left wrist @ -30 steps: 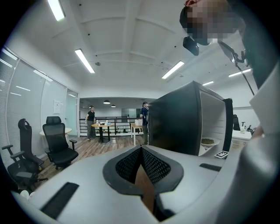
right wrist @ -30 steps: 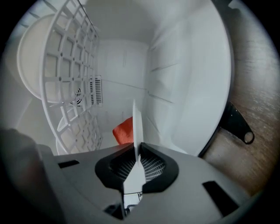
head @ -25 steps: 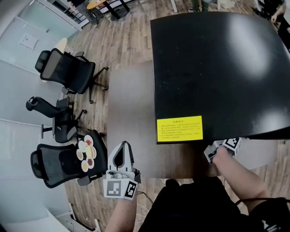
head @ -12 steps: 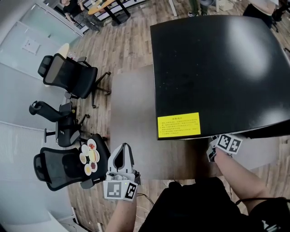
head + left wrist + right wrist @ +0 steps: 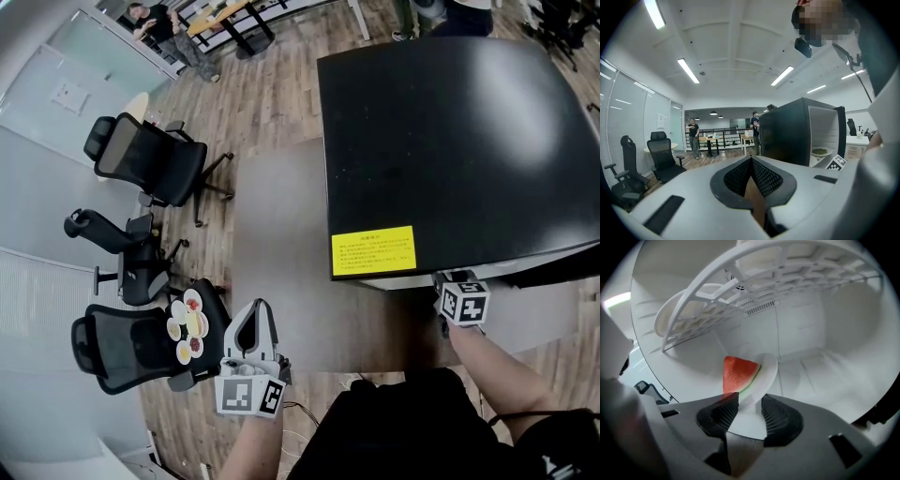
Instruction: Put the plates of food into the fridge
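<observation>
One plate (image 5: 766, 373) edge-on within right claw (image 5: 746, 405)

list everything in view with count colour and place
fridge: 1, black, white inside, right
label: 1, yellow, on fridge top
office chairs: 3, black, left
plates of food: several, white, on nearest chair
watermelon plate: 1, white, inside fridge
plate of green food: 1, white, fridge shelf
people: 2, dark tops, far back
left gripper: 1, grey, shut, empty
right gripper: 1, grey, jaws just been opening, watermelon plate's rim between them
</observation>
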Motion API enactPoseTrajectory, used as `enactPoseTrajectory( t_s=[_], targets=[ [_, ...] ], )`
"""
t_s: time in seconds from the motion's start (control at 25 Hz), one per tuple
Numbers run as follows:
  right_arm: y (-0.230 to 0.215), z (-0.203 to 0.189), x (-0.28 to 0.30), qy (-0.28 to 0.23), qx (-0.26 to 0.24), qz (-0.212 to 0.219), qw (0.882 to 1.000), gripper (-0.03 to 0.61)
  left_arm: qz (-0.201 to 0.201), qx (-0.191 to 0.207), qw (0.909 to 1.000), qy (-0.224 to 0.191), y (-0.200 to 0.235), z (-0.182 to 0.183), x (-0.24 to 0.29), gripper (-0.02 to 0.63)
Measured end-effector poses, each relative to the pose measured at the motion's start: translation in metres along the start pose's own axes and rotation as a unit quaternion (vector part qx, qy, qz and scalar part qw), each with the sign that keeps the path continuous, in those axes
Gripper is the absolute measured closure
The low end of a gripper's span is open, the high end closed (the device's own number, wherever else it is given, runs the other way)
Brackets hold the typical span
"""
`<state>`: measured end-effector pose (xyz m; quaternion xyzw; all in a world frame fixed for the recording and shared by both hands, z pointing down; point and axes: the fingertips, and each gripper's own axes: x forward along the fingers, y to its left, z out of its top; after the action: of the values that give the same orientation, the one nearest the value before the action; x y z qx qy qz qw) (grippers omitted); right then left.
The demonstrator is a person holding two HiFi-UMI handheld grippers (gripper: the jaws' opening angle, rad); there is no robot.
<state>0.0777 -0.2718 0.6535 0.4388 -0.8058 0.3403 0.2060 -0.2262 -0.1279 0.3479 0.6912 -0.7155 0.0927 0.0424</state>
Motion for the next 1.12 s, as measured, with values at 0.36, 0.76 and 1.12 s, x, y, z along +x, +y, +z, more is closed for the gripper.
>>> enactPoseTrajectory(
  t_s=[0.36,0.76,1.12],
  targets=[
    [-0.006,-0.006,-0.005,0.028,-0.024,-0.035,0.999,0.430,-0.002,-0.003,1.0000,-0.009,-0.004,0.001,-0.007,0.607],
    [-0.039,-0.002,-0.021,0.052,-0.036,-0.043,0.997,0.364,-0.002,-0.003,0.9998,-0.020,-0.018,0.007,-0.014,0.607],
    [-0.015,0.016,-0.038,-0.018,-0.115,0.009,0.993,0.365,-0.006,-0.008,0.9994,-0.033,-0.034,0.011,-0.015,0.607]
  ],
)
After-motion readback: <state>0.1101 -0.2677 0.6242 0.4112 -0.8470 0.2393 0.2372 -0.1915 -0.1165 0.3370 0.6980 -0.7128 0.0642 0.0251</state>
